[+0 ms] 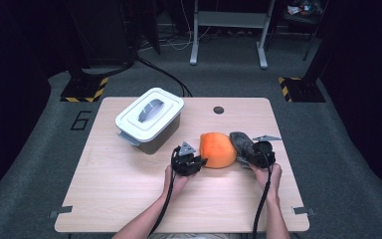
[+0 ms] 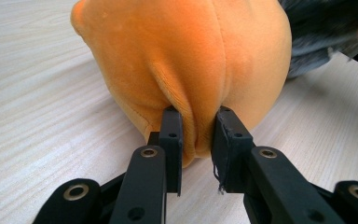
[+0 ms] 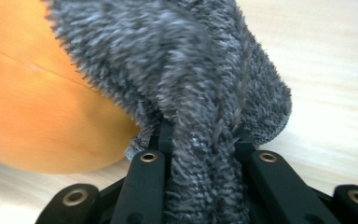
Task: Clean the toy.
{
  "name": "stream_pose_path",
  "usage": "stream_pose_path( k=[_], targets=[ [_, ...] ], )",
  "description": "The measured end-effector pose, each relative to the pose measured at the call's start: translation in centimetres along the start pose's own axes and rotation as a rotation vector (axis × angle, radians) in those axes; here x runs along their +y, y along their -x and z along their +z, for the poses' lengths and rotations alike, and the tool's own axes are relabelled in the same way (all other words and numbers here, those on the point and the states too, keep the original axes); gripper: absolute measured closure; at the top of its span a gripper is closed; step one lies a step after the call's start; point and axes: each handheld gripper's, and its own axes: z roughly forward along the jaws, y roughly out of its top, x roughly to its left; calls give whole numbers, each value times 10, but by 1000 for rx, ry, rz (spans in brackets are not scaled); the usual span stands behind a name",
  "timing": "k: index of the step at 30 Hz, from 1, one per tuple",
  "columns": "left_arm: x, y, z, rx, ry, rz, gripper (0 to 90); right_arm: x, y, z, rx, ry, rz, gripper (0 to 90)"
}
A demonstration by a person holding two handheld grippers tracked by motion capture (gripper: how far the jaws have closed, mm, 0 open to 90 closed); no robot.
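An orange plush toy [image 1: 218, 149] with a fuzzy grey part [image 1: 243, 145] on its right lies on the wooden table [image 1: 129, 199] between my two hands. My left gripper [image 1: 199, 162] is shut on a fold of the orange plush [image 2: 186, 60]; its jaws pinch the fabric from both sides, low on the toy's left end. My right gripper [image 1: 252, 158] is shut on the grey fuzzy part [image 3: 200, 93], whose pile bulges out between and over the jaws. The orange body [image 3: 37, 116] lies to the left in the right gripper view.
A white lidded box [image 1: 149, 118] with a grey handle stands at the table's back left. A round dark hole [image 1: 219, 110] sits near the back edge. A small metal clip [image 1: 266, 137] lies by my right gripper. Metal brackets [image 1: 303, 210] mark the front corners.
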Motion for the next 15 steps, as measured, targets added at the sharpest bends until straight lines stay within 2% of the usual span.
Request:
stream_pose_path(
  k=[3, 7, 11, 15],
  targets=[
    [0, 0, 0, 0, 3, 3, 749, 7, -5, -18, 24, 49, -19, 742],
    [0, 0, 1, -2, 8, 3, 747, 18, -21, -32, 70, 93, -62, 740],
    [0, 0, 1, -2, 7, 6, 738, 26, -41, -27, 105, 83, -117, 738],
    [-1, -1, 0, -2, 8, 2, 711, 27, -50, -13, 83, 57, -152, 737]
  ],
)
